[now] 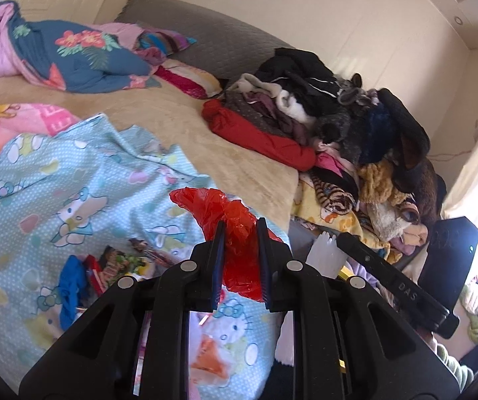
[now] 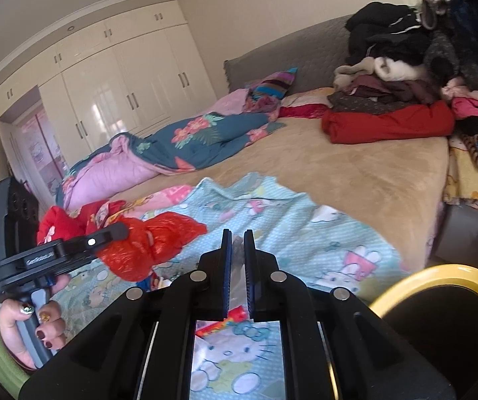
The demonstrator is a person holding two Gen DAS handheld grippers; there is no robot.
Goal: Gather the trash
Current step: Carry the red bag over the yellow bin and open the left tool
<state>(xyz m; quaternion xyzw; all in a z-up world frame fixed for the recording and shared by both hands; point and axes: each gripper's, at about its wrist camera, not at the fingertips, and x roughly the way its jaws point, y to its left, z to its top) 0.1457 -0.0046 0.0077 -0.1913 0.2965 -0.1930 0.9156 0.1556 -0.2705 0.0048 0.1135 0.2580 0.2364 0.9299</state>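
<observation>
My left gripper (image 1: 240, 225) is shut on a crumpled red plastic bag (image 1: 235, 233), held above the light-blue cartoon blanket (image 1: 72, 183). In the right wrist view that same bag (image 2: 149, 246) hangs from the left gripper (image 2: 122, 228) at the left. My right gripper (image 2: 238, 233) is shut, with a thin pale scrap (image 2: 238, 253) pinched between its pads. That scrap shows as a white serrated wrapper piece (image 1: 324, 253) in the left wrist view, at the right gripper's tip (image 1: 339, 238). Snack wrappers (image 1: 119, 260) and a blue item (image 1: 70, 286) lie on the blanket. A red-orange wrapper (image 2: 235, 320) lies under the right gripper.
A yellow-rimmed bin (image 2: 439, 300) with a dark inside stands at the lower right. A heap of clothes (image 1: 322, 110) covers the bed's far right side, with a floral quilt (image 1: 72, 56) at the far left. A hand with a green sleeve (image 2: 39, 320) holds the left gripper.
</observation>
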